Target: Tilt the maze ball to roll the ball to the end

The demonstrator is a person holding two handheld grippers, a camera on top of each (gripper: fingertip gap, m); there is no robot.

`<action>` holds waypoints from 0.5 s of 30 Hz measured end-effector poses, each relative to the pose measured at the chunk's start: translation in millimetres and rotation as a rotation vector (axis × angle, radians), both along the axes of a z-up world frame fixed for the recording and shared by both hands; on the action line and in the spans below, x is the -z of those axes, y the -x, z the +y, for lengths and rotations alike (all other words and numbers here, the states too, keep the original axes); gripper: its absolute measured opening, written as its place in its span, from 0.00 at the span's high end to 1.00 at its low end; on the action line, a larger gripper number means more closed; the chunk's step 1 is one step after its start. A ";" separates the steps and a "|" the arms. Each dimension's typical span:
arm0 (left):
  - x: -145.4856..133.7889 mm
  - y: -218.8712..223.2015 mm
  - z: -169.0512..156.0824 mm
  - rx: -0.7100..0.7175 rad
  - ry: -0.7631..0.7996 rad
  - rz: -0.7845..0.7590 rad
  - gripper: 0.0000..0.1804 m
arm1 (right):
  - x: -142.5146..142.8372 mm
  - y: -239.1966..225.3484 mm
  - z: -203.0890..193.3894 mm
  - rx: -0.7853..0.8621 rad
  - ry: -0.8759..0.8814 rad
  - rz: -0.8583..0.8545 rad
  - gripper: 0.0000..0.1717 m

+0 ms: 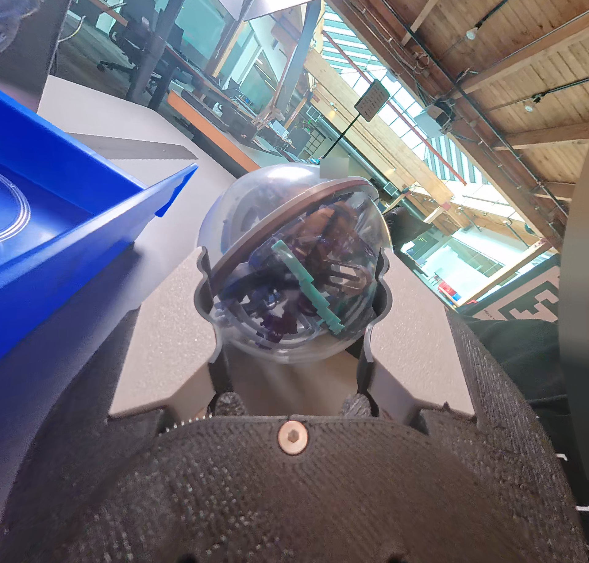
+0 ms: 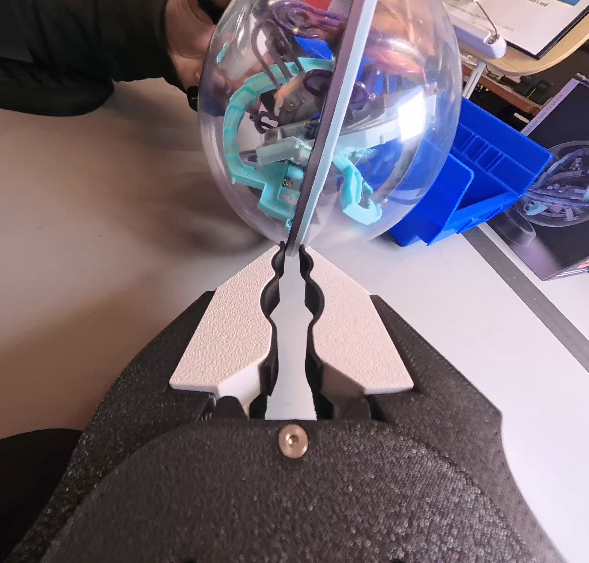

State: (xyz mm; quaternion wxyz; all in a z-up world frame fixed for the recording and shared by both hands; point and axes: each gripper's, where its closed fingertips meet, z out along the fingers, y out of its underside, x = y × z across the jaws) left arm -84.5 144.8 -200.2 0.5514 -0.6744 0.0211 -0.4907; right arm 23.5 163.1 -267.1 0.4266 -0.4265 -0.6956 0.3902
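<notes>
The clear maze ball sat wedged between the wide-spread fingers of the left gripper, both pads pressed to its shell. The right gripper had its fingers clenched on the ball's thin equator rim. Beyond and right of those fingers stood a blue bin on the counter.

Maze ball top cut off by frame edge, blue bin cropped at left, small ball inside indiscernible
</notes>
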 end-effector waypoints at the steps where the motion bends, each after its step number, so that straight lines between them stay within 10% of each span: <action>1: 0.7 1.0 0.6 -0.002 0.008 -0.005 0.44 | 1.0 0.2 -1.2 -0.004 0.008 -0.007 0.96; 9: 4.9 4.2 2.2 -0.025 0.011 0.037 0.48 | 8.0 -0.7 -4.3 -0.018 0.188 -0.087 0.97; 15: 6.8 -16.2 -4.9 0.001 -0.106 0.249 0.31 | 6.5 -4.7 -11.2 -0.057 0.438 -0.160 0.97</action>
